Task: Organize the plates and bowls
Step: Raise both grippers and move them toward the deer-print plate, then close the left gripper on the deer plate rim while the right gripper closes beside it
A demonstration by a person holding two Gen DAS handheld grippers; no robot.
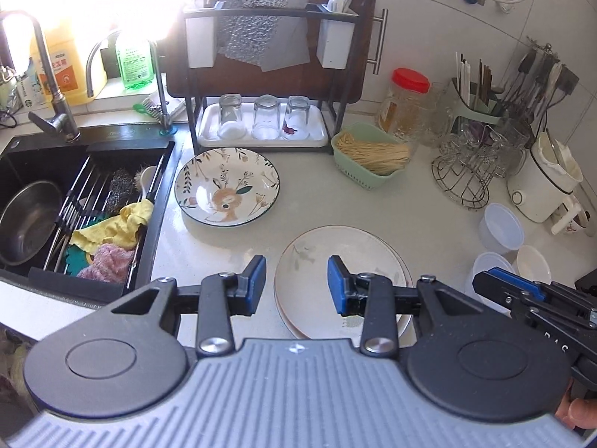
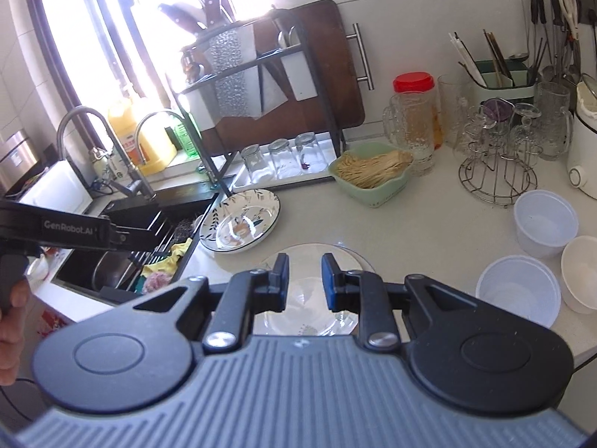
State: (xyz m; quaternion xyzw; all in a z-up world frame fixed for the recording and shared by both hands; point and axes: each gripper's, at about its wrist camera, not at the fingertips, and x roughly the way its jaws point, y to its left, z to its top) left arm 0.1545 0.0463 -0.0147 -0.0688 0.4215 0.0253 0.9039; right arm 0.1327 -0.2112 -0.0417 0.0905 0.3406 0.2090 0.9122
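A pale plate stack (image 1: pixel 335 261) lies on the white counter just ahead of my left gripper (image 1: pixel 297 284), which is open and empty above its near left part. The same stack (image 2: pixel 309 291) shows under my right gripper (image 2: pixel 305 280), also open and empty. A deep plate with a rabbit and leaf pattern (image 1: pixel 227 186) sits farther back by the sink; it also shows in the right wrist view (image 2: pixel 240 220). Two clear plastic bowls (image 2: pixel 544 222) (image 2: pixel 518 291) and a white bowl (image 2: pixel 580 272) stand at the right.
A black sink (image 1: pixel 22 156) with a steel bowl, rack and cloths is at left. A dish rack (image 1: pixel 261 127) holds three upturned glasses. A green basket of noodles (image 1: pixel 369 155), a red-lidded jar (image 1: pixel 406 104), a wire glass stand (image 1: pixel 470 175) and a white cooker (image 1: pixel 541 186) line the back right.
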